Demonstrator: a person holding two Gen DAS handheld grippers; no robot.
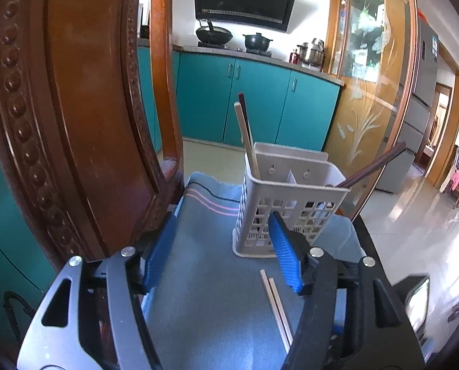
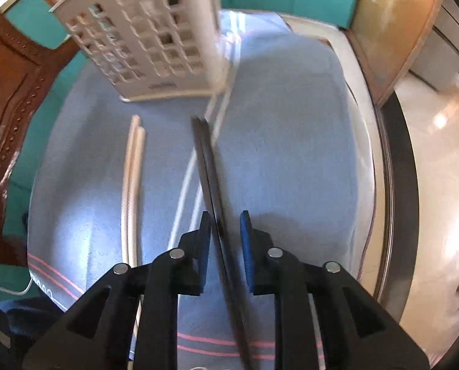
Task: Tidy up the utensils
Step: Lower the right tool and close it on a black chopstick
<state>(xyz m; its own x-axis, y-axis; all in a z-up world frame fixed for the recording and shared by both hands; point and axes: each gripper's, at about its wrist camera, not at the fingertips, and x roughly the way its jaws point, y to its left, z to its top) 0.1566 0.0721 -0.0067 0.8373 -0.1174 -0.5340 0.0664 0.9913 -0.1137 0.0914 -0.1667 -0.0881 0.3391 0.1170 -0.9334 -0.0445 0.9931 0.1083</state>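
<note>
The left gripper (image 1: 220, 246) hangs with jaws apart before the white utensil holder (image 1: 286, 206) on the blue-clothed surface (image 1: 205, 277); the right gripper (image 2: 226, 240) has dark chopsticks (image 2: 212, 182) between its jaws, grip uncertain; pale chopsticks (image 2: 132, 185) lie beside.

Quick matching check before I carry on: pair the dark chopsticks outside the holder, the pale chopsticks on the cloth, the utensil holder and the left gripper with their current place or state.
1. dark chopsticks
2. pale chopsticks
3. utensil holder
4. left gripper

A. lying flat on the blue cloth
B. open, nothing between its fingers
C. between the fingers of the right gripper
D. standing upright

Pairs: 1-C, 2-A, 3-D, 4-B
</note>
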